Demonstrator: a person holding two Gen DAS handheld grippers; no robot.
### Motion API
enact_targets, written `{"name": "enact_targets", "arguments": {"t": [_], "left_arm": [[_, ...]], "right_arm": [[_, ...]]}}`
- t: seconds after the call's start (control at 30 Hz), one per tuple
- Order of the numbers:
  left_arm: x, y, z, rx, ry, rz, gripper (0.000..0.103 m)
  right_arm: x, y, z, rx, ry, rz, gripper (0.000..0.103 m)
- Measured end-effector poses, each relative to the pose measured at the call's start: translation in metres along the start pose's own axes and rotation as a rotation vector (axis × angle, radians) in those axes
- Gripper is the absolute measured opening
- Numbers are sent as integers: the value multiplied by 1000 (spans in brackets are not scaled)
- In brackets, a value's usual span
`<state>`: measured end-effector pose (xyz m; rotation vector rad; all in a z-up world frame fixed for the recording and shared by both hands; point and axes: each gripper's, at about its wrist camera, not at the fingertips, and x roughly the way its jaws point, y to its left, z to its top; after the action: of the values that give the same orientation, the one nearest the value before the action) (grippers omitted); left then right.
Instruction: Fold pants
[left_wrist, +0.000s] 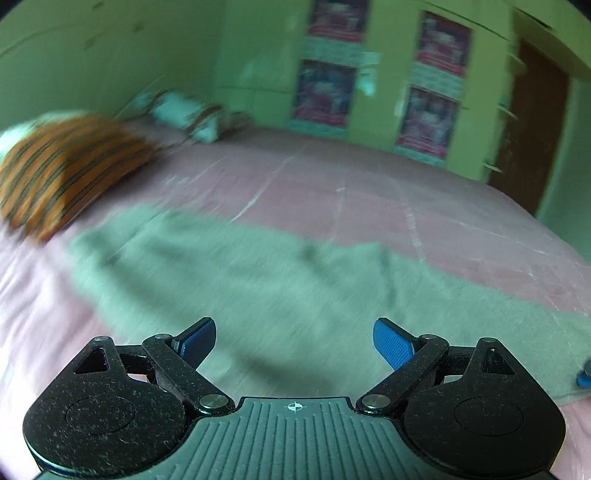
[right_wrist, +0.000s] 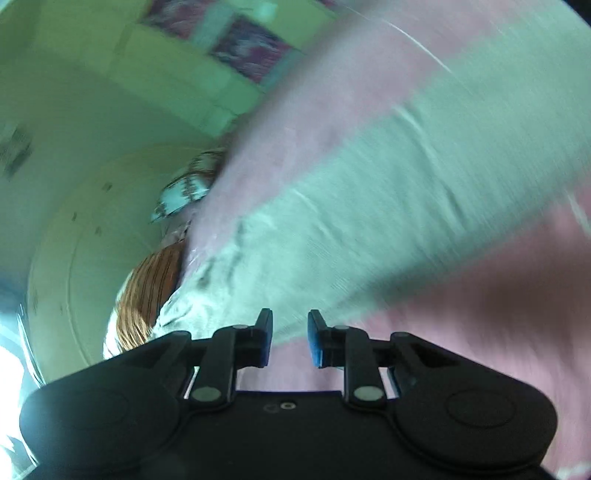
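Grey-green pants (left_wrist: 258, 280): one pair, spread on the pink bedsheet (left_wrist: 332, 184). Bedsheet: one. Orange striped pillow (left_wrist: 62, 173): one. Teal-and-brown patterned pillow (left_wrist: 184, 114): one. Handheld grippers: two, the left gripper (left_wrist: 294, 341) and the right gripper (right_wrist: 290, 339). Wall posters (left_wrist: 325, 92): several, exact count blurred. Brown door (left_wrist: 532, 122): one.

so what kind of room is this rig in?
Most likely a home bedroom. A bed with a pink sheet, pillows at its head, one orange striped and one pale patterned, and green cupboard doors behind. The grey-green pants lie spread on the sheet.
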<state>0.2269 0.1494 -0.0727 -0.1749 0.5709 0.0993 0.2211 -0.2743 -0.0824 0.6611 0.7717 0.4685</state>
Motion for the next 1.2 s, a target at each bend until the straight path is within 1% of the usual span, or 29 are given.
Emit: {"name": "enact_targets", "arguments": {"t": [0.03, 0.07, 0.1, 0.17, 0.2, 0.23, 0.27, 0.3, 0.37, 0.4, 0.43, 0.5, 0.53, 0.57, 0.6, 0.63, 0.67, 0.7, 0.73, 0.8, 0.87, 0.93, 1.0, 1.03, 1.07, 1.1, 1.13, 1.17, 1.2], "left_arm": [[12, -7, 9, 20, 4, -16, 92], [25, -12, 16, 33, 12, -33, 92], [41, -16, 22, 47, 27, -43, 92], [73, -16, 29, 57, 71, -23, 92], [92, -13, 30, 73, 127, 15, 92], [113, -8, 28, 105, 207, 115, 92], [125, 5, 26, 112, 242, 181, 92], [126, 18, 26, 87, 230, 192, 93], [123, 38, 39, 58, 233, 254, 92], [117, 45, 46, 26, 206, 252, 93], [110, 52, 53, -8, 163, 214, 93], [110, 57, 69, -10, 123, 193, 93], [116, 57, 75, 13, 115, 189, 93], [128, 57, 78, 53, 130, 205, 93], [144, 59, 77, 114, 170, 236, 93], [162, 64, 69, 187, 223, 310, 94], [168, 71, 66, 191, 233, 323, 96], [167, 74, 72, 151, 235, 314, 96], [161, 72, 78, 121, 218, 306, 96], [139, 64, 83, 80, 148, 255, 96], [117, 64, 80, 48, 81, 281, 96], [97, 79, 72, 17, 35, 362, 96], [81, 99, 62, -19, 2, 456, 96], [79, 111, 59, -29, 9, 511, 96], [81, 123, 55, -36, 40, 553, 96], [86, 135, 50, -37, 82, 567, 97], [91, 144, 44, -33, 107, 559, 99], [94, 152, 40, -45, 105, 555, 103], [95, 160, 37, -89, 108, 535, 103]], "right_arm": [[5, 8, 6, -60, -11, -33, 18], [13, 17, 13, -120, -14, -82, 25], [25, 24, 20, -180, -10, -150, 31], [48, 31, 29, -255, 13, -237, 31], [57, 30, 32, -279, 25, -272, 31], [68, 27, 33, -309, 55, -327, 31], [78, 27, 35, -328, 78, -362, 28], [79, 25, 35, -343, 86, -368, 26], [74, 26, 33, -381, 77, -355, 28], [70, 27, 32, -401, 61, -356, 31], [65, 28, 33, -414, 41, -356, 32], [65, 30, 36, -406, 10, -340, 33], [66, 30, 38, -396, 1, -337, 33], [71, 29, 40, -386, 2, -335, 34], [75, 28, 42, -374, 7, -331, 34], [80, 27, 45, -368, 14, -330, 33], [83, 28, 45, -376, 20, -337, 33], [85, 29, 47, -393, 25, -350, 33], [87, 34, 50, -406, 24, -350, 34], [89, 40, 58, -421, 9, -295, 34], [110, 53, 69, -459, 26, -251, 33], [140, 73, 76, -521, 52, -201, 32], [172, 94, 79, -581, 80, -180, 32], [187, 103, 80, -598, 95, -168, 31], [202, 113, 80, -615, 104, -155, 31], [218, 123, 80, -634, 107, -149, 32], [232, 131, 79, -643, 119, -140, 32], [245, 137, 77, -644, 135, -128, 31], [259, 143, 75, -647, 153, -116, 31]]}}
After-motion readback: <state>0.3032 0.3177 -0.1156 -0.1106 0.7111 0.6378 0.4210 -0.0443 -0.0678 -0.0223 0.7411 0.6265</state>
